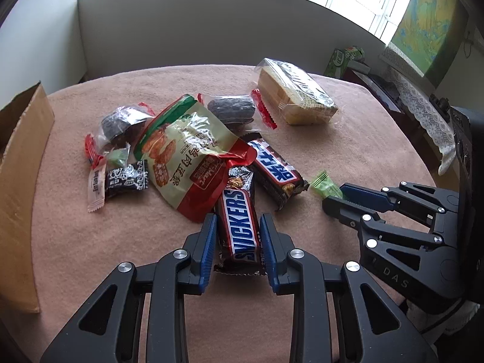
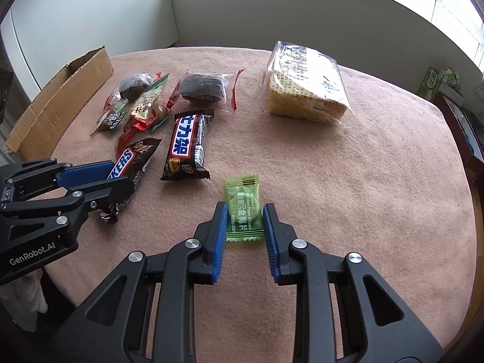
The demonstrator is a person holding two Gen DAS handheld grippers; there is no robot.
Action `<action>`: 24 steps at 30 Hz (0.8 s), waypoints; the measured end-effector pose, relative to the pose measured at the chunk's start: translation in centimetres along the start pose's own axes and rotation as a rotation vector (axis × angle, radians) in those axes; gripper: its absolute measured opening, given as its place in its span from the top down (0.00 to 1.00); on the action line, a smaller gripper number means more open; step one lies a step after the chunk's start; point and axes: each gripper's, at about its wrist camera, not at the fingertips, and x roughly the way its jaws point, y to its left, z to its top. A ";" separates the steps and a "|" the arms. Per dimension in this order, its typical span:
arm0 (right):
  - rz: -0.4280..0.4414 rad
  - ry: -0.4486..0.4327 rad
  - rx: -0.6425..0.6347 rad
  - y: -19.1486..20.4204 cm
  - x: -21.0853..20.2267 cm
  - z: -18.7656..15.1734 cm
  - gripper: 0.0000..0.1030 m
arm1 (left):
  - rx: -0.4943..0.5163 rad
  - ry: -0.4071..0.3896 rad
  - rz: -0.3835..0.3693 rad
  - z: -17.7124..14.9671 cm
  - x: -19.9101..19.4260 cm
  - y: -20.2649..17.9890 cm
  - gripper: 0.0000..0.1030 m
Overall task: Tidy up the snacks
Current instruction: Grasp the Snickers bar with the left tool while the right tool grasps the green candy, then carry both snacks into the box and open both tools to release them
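On the pink tablecloth [image 1: 357, 139] lies a brown Snickers bar [image 1: 240, 220], and my left gripper [image 1: 238, 217] is shut on it, a blue pad against each long side. From the right wrist view the same bar [image 2: 137, 157] sticks out of the left gripper [image 2: 121, 175]. A small green candy packet [image 2: 243, 193] lies flat on the cloth [image 2: 348, 181] with my right gripper [image 2: 245, 208] shut on its two edges. In the left wrist view the right gripper [image 1: 334, 196] covers part of that packet [image 1: 325, 184].
A second Snickers bar [image 2: 187, 145], a red and cream snack bag [image 1: 187, 151], two wrapped dark cakes [image 2: 202, 87] and small candies lie behind. A wafer pack [image 2: 305, 84] sits far right. An open cardboard box [image 1: 21, 166] stands at the left edge.
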 end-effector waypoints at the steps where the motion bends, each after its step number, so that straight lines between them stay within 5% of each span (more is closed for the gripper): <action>1: 0.001 -0.003 0.010 -0.1 -0.1 -0.2 0.76 | -0.007 -0.003 -0.006 -0.4 -0.3 0.2 0.73; 14: 0.053 -0.048 0.084 0.9 -2.5 -0.6 0.76 | -0.204 -0.037 -0.112 -3.6 -4.3 3.9 0.74; 24: 0.106 -0.135 0.007 5.4 -5.7 2.2 0.76 | -0.255 -0.147 -0.068 -3.6 -8.7 6.4 0.74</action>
